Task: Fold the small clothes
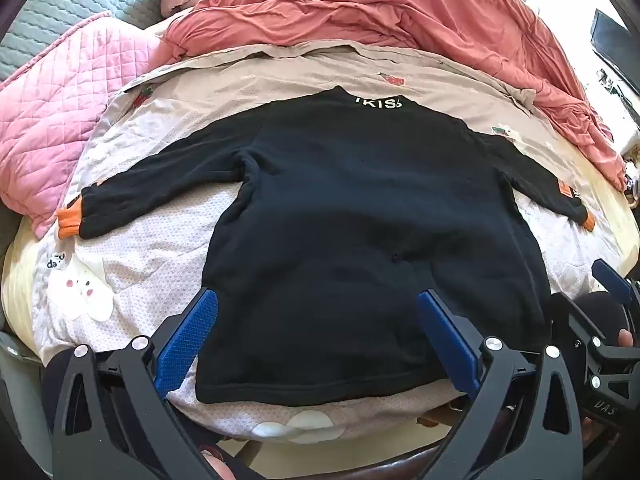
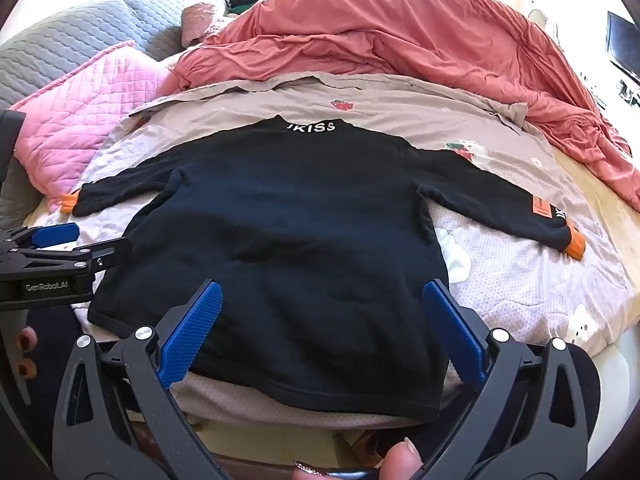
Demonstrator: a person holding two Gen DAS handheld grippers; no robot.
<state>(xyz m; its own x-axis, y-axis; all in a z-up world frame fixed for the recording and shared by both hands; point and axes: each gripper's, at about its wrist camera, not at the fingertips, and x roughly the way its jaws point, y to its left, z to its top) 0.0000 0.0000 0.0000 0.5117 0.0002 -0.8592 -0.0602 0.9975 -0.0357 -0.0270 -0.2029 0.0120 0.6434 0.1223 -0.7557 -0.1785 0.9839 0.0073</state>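
Observation:
A small black sweater (image 1: 340, 208) (image 2: 288, 224) lies flat on the bed, both sleeves spread out, orange cuffs (image 1: 69, 222) (image 2: 575, 246) at their ends and white lettering at the collar (image 1: 378, 103) (image 2: 311, 126). My left gripper (image 1: 318, 304) hovers open above the hem's left part, blue pads wide apart, nothing between them. My right gripper (image 2: 322, 300) hangs open over the hem's right part, empty as well. In the right wrist view the left gripper (image 2: 60, 248) shows at the left edge; the right gripper (image 1: 612, 280) shows at the right edge of the left wrist view.
The sweater rests on a pale dotted blanket (image 1: 132, 264) (image 2: 532, 280) with cartoon patches. A pink quilt (image 1: 60, 120) (image 2: 80, 120) lies at left, a crumpled salmon duvet (image 1: 400, 20) (image 2: 420, 40) across the back, a grey quilt (image 2: 80, 28) behind. Fingers of a hand (image 2: 400, 464) show below.

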